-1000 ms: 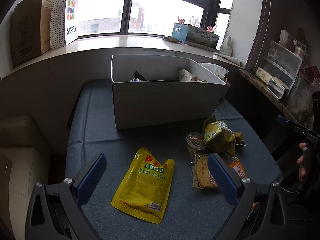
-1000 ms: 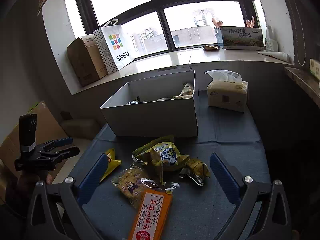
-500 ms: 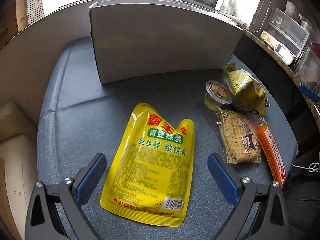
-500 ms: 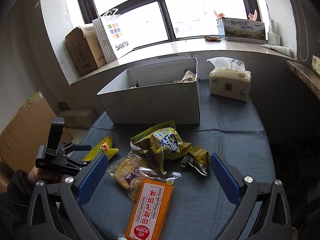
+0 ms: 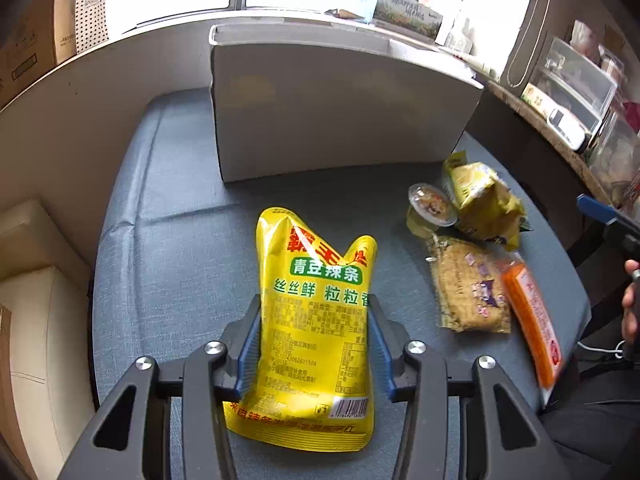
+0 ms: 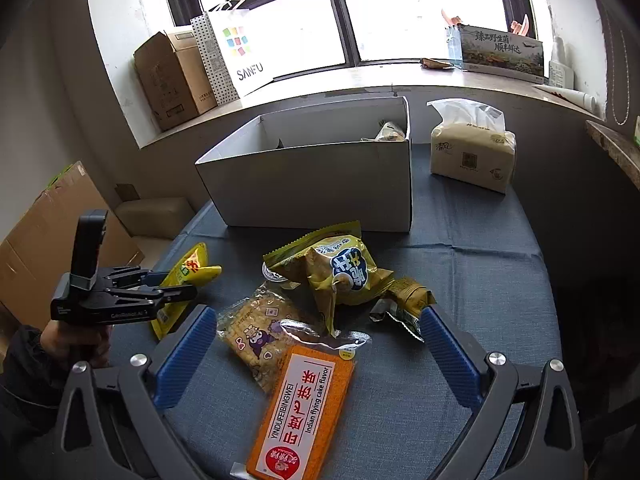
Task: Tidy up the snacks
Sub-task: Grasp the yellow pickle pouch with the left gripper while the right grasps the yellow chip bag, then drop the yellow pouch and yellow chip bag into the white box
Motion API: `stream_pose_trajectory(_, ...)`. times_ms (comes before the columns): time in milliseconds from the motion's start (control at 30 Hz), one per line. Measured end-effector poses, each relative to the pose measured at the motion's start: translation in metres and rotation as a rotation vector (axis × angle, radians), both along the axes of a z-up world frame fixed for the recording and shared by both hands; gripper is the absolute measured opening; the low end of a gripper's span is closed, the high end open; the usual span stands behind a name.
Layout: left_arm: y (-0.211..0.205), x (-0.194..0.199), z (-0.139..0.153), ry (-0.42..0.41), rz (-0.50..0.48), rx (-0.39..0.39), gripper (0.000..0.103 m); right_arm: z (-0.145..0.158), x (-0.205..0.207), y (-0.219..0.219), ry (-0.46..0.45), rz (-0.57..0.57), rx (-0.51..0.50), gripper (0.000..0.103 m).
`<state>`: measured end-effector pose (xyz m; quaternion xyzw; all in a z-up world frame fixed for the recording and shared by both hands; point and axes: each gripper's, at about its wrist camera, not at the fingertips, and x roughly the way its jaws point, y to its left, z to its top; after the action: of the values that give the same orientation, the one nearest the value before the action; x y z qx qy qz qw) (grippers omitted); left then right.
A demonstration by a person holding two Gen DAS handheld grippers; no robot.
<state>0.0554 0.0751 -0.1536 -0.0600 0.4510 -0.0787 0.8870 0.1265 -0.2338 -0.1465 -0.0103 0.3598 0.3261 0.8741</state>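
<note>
Snacks lie loose on the blue worktop (image 5: 168,240) in front of the white box (image 5: 340,120). Your left tool (image 5: 314,344) is closing its jaws across the width of the yellow pouch (image 5: 316,320), pads at both edges, likely so it lifts flat. Your right tool (image 6: 316,340) hovers wide open and empty above the orange cake pack (image 6: 308,408), ready for that pick.

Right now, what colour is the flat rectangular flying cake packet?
Orange, with a white label and red print; clearest in the right wrist view.
</note>
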Motion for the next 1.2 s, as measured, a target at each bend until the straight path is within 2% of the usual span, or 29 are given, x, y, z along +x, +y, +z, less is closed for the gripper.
stream_pose_trajectory(233, 0.001, -0.038, 0.059, -0.158, -0.002, -0.030, 0.051, -0.012, 0.022, 0.022, -0.020, 0.068, -0.090, 0.103)
stream_pose_trajectory(333, 0.000, -0.046, 0.077, -0.197, -0.012, -0.029, 0.051, -0.019, 0.038, 0.039, -0.031, 0.123, -0.138, 0.103)
stream_pose_trajectory(467, 0.002, -0.051, 0.084, -0.226, -0.008, -0.041, 0.051, -0.034, 0.065, 0.062, -0.005, 0.167, -0.195, 0.103)
stream_pose_trajectory(567, -0.003, -0.049, 0.081, -0.214, -0.008, -0.052, 0.051, -0.050, 0.086, 0.073, 0.068, 0.153, -0.225, 0.103)
stream_pose_trajectory(600, -0.005, -0.047, 0.079, -0.207, -0.014, -0.058, 0.051, -0.054, 0.091, 0.075, 0.087, 0.157, -0.213, 0.099)
stream_pose_trajectory(633, -0.008, -0.047, 0.077, -0.208, -0.015, -0.059, 0.051, -0.056, 0.094, 0.075, 0.105, 0.171, -0.189, 0.066)
stream_pose_trajectory(667, -0.009, -0.046, 0.076, -0.208, -0.017, -0.059, 0.051, -0.059, 0.097, 0.075, 0.115, 0.157, -0.203, 0.056)
stream_pose_trajectory(767, -0.011, -0.046, 0.074, -0.206, -0.021, -0.058, 0.051, -0.054, 0.093, 0.067, 0.133, 0.161, -0.142, 0.055)
stream_pose_trajectory(867, -0.009, -0.044, 0.073, -0.208, -0.007, -0.068, 0.051, -0.041, 0.079, 0.056, 0.096, 0.146, -0.123, 0.054)
stream_pose_trajectory(1000, -0.007, -0.039, 0.078, -0.232, 0.009, -0.079, 0.051, -0.017, 0.061, 0.033, 0.070, 0.108, -0.037, 0.054)
stream_pose_trajectory(1200, -0.006, -0.010, 0.101, -0.289, 0.047, -0.092, 0.051, 0.026, 0.042, 0.006, -0.024, 0.035, 0.065, 0.054)
